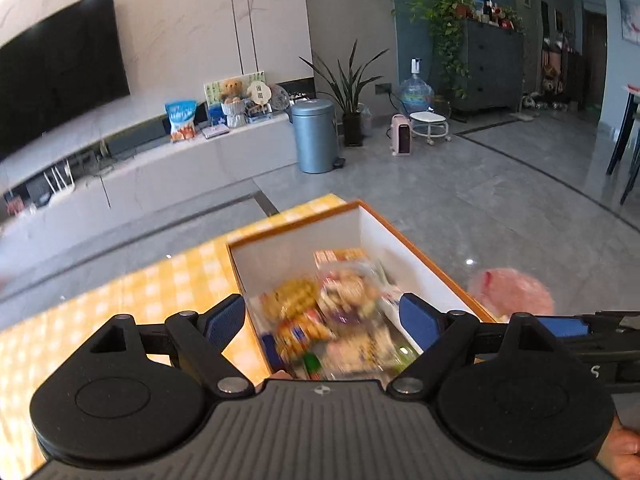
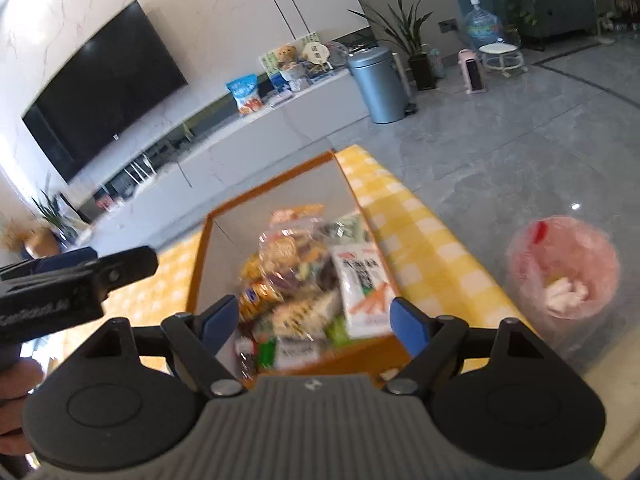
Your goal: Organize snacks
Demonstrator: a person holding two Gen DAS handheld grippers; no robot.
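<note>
An orange-rimmed white box (image 1: 372,224) sits on a yellow checked table (image 1: 132,292) and holds several snack packets (image 1: 320,312), blurred. My left gripper (image 1: 324,320) hangs open and empty over the box, its blue pads wide apart. In the right wrist view the same box (image 2: 200,264) holds the snack pile (image 2: 296,276), with a white packet with orange sticks (image 2: 362,284) on top at the right. My right gripper (image 2: 312,318) is open and empty above the box's near end. The left gripper's body (image 2: 76,280) shows at the left.
A pink-lined waste bin (image 2: 560,268) stands on the grey floor right of the table. Farther off are a blue-grey pedal bin (image 1: 314,136), a TV (image 1: 56,64) over a low white cabinet, a potted plant (image 1: 352,92) and a water bottle (image 1: 416,94).
</note>
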